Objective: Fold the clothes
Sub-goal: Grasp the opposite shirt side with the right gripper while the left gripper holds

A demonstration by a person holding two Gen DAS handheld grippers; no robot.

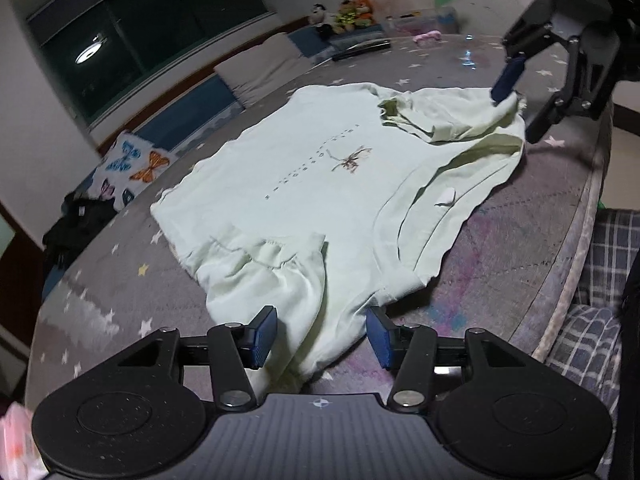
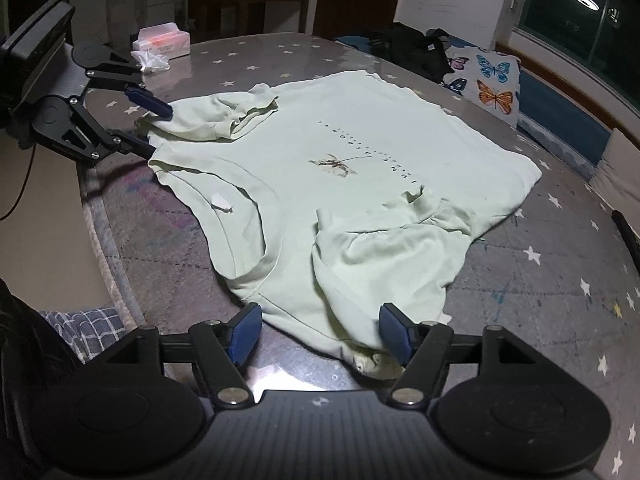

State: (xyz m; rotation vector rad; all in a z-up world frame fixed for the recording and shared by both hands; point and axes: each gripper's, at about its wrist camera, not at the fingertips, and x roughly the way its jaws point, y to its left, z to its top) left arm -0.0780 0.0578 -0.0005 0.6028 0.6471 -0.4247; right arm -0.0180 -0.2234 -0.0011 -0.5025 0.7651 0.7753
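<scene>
Pale mint-green cotton, soft and faintly creased, made up the sweatshirt (image 1: 304, 184) that lay face up and mostly flat on the bench (image 1: 520, 240). The bench top was round and covered with a grey cloth printed with small white stars, with a pinkish smudged patch beside the sweatshirt's collar. The garment's front carried a small brown dragonfly-like print (image 1: 351, 161) with a thin line of dark lettering running past it along the body. A white label (image 1: 445, 197) showed inside the wide, ribbed neckline. Both sleeves were folded inward onto the chest, their gathered cuffs puckered into soft ridges. The sweatshirt's long axis ran from the collar, at the bench edge nearest the plaid-patterned fabric (image 1: 592, 320), away to the straight hem on the side of the butterfly-print cushion (image 1: 132, 168).

The left tongs (image 1: 322, 338) stood wide apart, their blue ribbed pads on either side of one shoulder fold of the sweatshirt, gripping nothing. The right tongs (image 2: 318, 334) were likewise spread wide at the opposite shoulder, straddling the folded sleeve there without closing on it.
</scene>
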